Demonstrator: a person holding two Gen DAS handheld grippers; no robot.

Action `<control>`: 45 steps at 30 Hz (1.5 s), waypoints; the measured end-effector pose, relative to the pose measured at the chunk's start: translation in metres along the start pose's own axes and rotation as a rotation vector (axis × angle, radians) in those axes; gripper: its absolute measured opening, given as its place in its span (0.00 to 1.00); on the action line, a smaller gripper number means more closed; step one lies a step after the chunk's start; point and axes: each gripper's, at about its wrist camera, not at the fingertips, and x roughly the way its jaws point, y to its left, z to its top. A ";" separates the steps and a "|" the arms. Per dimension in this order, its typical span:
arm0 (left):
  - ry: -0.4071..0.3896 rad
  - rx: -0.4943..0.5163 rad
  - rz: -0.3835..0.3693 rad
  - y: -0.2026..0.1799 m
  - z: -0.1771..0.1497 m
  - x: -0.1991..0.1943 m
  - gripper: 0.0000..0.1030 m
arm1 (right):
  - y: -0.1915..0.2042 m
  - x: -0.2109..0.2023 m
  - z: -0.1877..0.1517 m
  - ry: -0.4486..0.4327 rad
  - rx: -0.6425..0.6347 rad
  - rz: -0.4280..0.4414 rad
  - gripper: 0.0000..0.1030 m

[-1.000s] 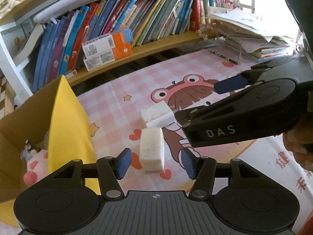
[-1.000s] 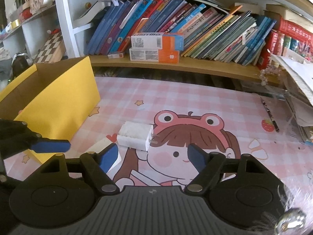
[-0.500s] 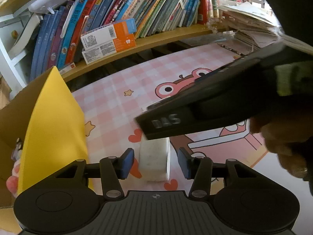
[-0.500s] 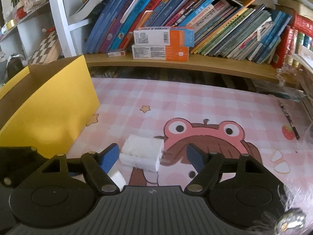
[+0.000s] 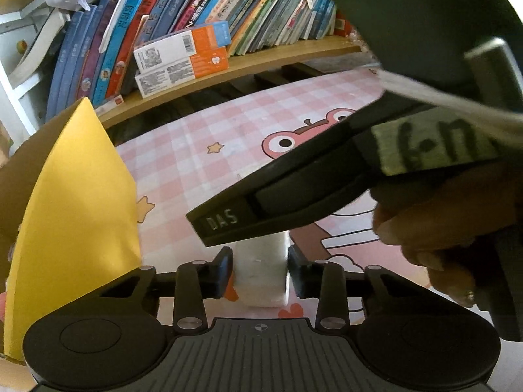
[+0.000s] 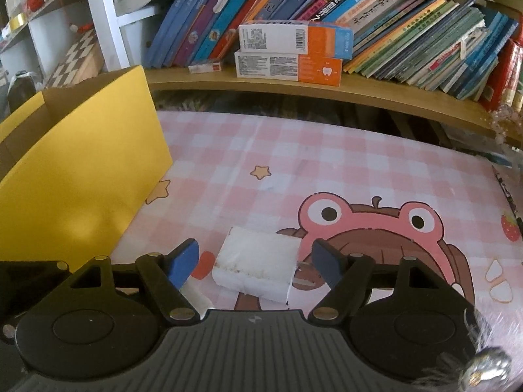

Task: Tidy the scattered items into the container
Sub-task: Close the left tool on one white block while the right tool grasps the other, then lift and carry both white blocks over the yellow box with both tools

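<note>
A white foam block (image 5: 261,269) lies on the pink checked mat between the fingers of my left gripper (image 5: 260,269); the pads sit close on both sides, touching or nearly so. A second white block (image 6: 256,266), a charger with prongs at its right end, lies between the open fingers of my right gripper (image 6: 255,263), with gaps on both sides. The right gripper's black body (image 5: 294,196) crosses the left wrist view above the first block. The yellow cardboard box (image 6: 81,170) stands at left, also in the left wrist view (image 5: 78,202).
A wooden shelf (image 6: 327,93) with leaning books and two orange-white cartons (image 6: 291,52) runs along the back. The mat carries a frog-hat cartoon print (image 6: 369,225). A pink plush toy edge (image 5: 2,303) shows in the box. A hand (image 5: 441,228) holds the right gripper.
Both grippers moved forward and down onto their blocks. The left fingers narrowed around the first block. The right gripper's body swung across the left wrist view.
</note>
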 end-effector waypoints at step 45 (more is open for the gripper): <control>-0.079 0.032 -0.034 -0.016 -0.024 -0.077 0.23 | 0.013 -0.088 -0.035 -0.083 0.004 -0.125 0.50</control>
